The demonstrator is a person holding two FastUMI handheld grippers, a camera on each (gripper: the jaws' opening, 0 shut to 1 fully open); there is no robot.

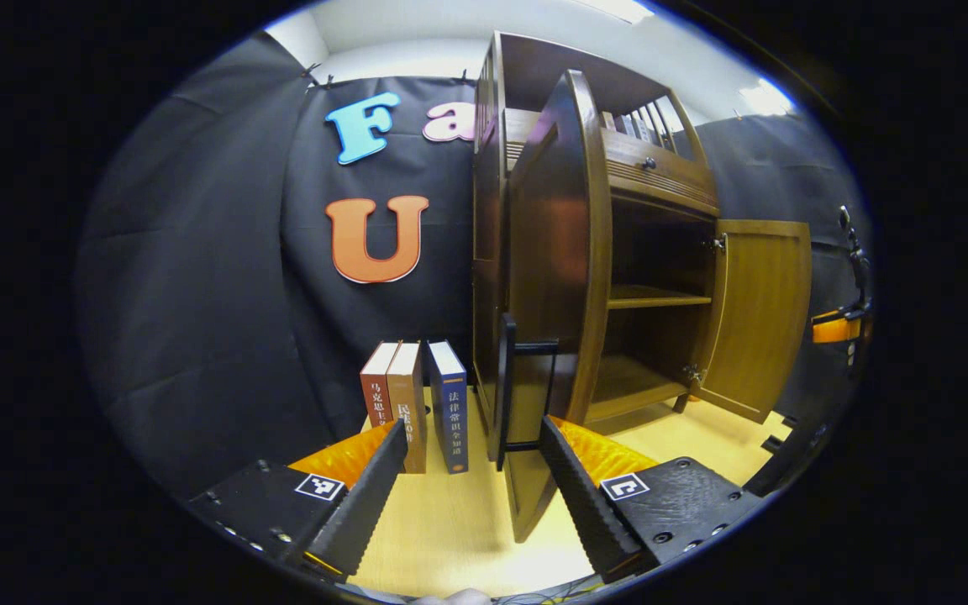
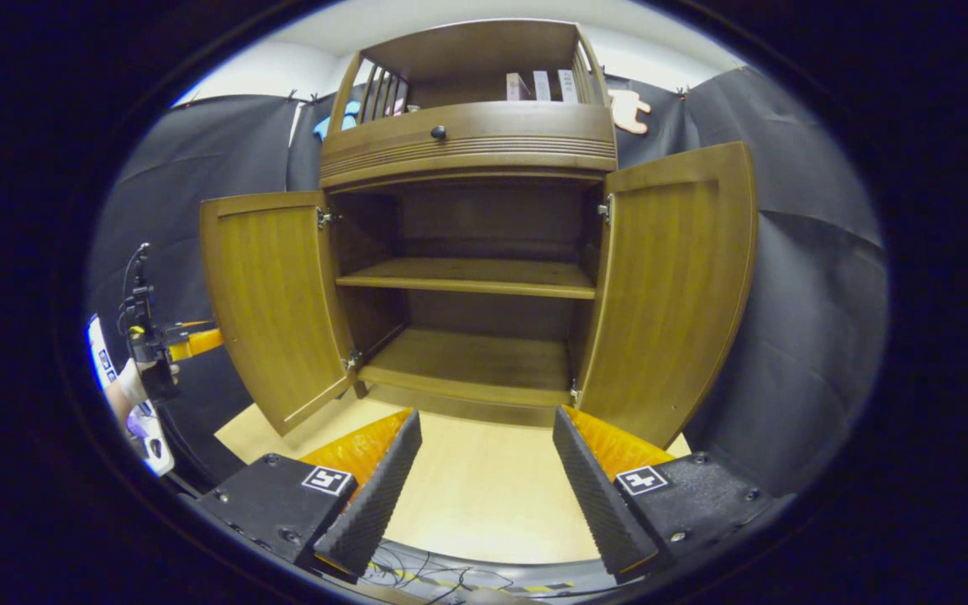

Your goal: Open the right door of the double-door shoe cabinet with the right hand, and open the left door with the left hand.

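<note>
The brown wooden shoe cabinet (image 2: 467, 143) faces me in the right gripper view, with its left door (image 2: 270, 302) and right door (image 2: 673, 294) both swung wide. Two bare shelves show inside. My right gripper (image 2: 484, 428) hangs open in front of the cabinet, above the table, touching nothing. In the left gripper view the left door (image 1: 551, 277) stands edge-on close to me. Its black bar handle (image 1: 507, 386) lies between the spread fingers of my open left gripper (image 1: 471, 437), nearer the right finger (image 1: 572, 479). The right door (image 1: 757, 311) stands open farther off.
Three upright books (image 1: 412, 403) stand on the light wooden table (image 1: 442, 538), left of the cabinet. A drawer with a dark knob (image 2: 439, 132) sits above the doors. The left gripper, held by a hand (image 2: 127, 386), shows beyond the left door. Black cloth walls surround the booth.
</note>
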